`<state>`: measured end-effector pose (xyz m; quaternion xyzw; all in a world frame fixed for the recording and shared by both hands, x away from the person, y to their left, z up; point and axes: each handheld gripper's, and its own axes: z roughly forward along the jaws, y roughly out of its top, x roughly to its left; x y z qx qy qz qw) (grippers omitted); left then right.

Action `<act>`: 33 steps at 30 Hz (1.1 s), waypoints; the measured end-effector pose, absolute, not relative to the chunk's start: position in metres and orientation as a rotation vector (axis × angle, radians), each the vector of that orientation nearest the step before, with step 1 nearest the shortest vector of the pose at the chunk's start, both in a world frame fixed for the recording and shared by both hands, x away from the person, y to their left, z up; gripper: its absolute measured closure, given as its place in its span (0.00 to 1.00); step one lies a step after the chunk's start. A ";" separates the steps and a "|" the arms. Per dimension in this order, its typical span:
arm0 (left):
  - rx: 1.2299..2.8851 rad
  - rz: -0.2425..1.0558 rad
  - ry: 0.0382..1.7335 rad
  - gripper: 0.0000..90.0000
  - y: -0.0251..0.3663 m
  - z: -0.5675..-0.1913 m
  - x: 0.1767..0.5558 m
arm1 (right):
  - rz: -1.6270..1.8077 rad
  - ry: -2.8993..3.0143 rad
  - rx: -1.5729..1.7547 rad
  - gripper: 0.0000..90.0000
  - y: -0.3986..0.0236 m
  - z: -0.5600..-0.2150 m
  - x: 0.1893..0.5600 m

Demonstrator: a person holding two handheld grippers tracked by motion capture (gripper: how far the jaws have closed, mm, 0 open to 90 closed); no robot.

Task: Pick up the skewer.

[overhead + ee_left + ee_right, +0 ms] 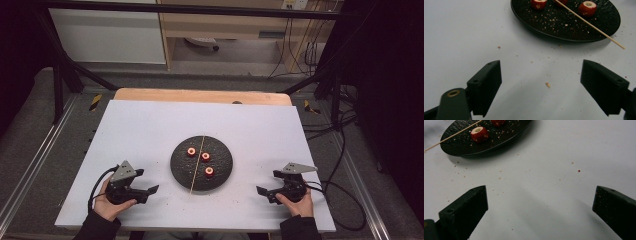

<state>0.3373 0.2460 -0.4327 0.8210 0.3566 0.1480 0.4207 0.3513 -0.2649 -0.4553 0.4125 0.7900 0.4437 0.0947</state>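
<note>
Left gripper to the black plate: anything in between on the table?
Nothing solid. In the left gripper view, white table with scattered crumbs lies between the open left gripper and the plate; the skewer overhangs its rim.

Dim workroom around a white-topped bench

The white bench (150,130) shows a wooden edge (200,95) at its far side and stands inside a black metal frame (60,75). Grey carpeted floor (30,145) lies around it, with metal rails (35,165). Behind stand a white cabinet (107,35) and a pale wooden shelf unit (225,25); black cables (305,50) hang at the right.
</note>
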 end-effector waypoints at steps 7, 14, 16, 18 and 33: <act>2.044 0.357 0.903 0.41 0.238 -0.428 0.336 | 1.314 2.341 1.217 0.01 -0.265 -0.455 0.351; 2.059 0.335 0.913 0.58 0.226 -0.424 0.336 | 1.307 2.343 1.222 0.01 -0.266 -0.455 0.351; 2.060 0.332 0.908 0.64 0.223 -0.423 0.337 | 1.311 2.339 1.219 0.01 -0.266 -0.455 0.351; 2.062 0.324 0.908 0.69 0.220 -0.421 0.337 | 1.310 2.340 1.222 0.01 -0.266 -0.455 0.351; 2.075 0.267 0.837 1.00 0.176 -0.411 0.345 | 1.305 2.341 1.225 0.01 -0.265 -0.455 0.351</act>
